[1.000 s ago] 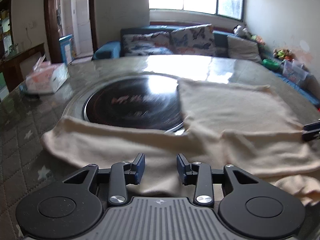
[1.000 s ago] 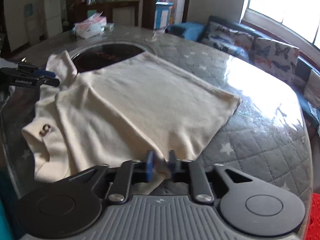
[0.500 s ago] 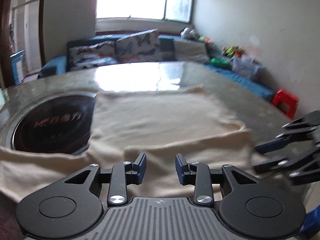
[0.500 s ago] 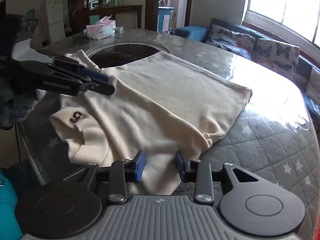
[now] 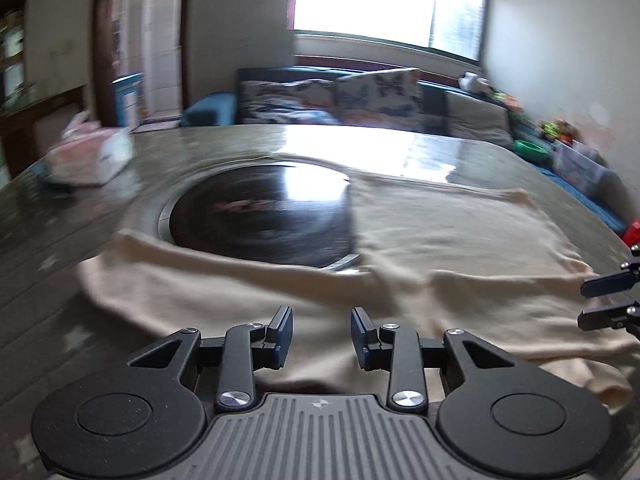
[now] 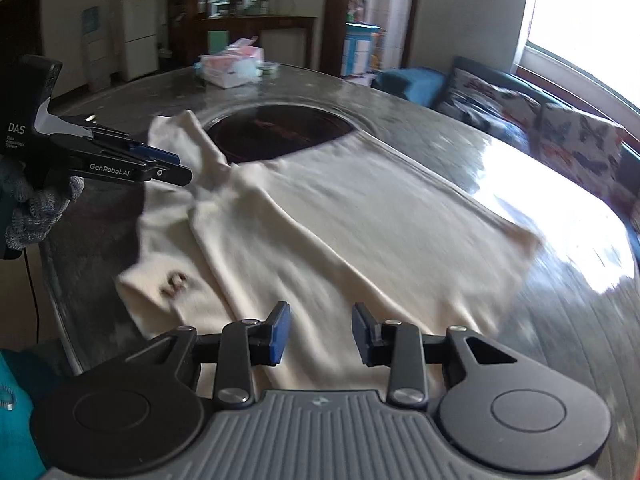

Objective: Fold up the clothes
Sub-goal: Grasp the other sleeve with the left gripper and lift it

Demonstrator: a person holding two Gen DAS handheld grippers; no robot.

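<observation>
A cream garment (image 5: pixel 440 248) lies partly folded on a round table, its left part stretched along the near edge. It also shows in the right wrist view (image 6: pixel 340 232), with a small brown mark (image 6: pixel 174 283) near its near-left corner. My left gripper (image 5: pixel 320 334) is open and empty just above the cloth's near edge; it also shows in the right wrist view (image 6: pixel 168 168) over the sleeve. My right gripper (image 6: pixel 320 332) is open and empty above the near hem; its fingertips (image 5: pixel 604 284) show at the right edge of the left wrist view.
A dark round glass inset (image 5: pixel 260 220) sits in the table's middle, partly under the cloth. A tissue box (image 5: pixel 88 156) stands at the far left. A sofa with cushions (image 5: pixel 360 96) is behind the table. The table edge (image 6: pixel 60 280) is close on the left.
My right gripper let go of the cloth's hem and opened. My left gripper swung right, then back left over the sleeve. Both stay open.
</observation>
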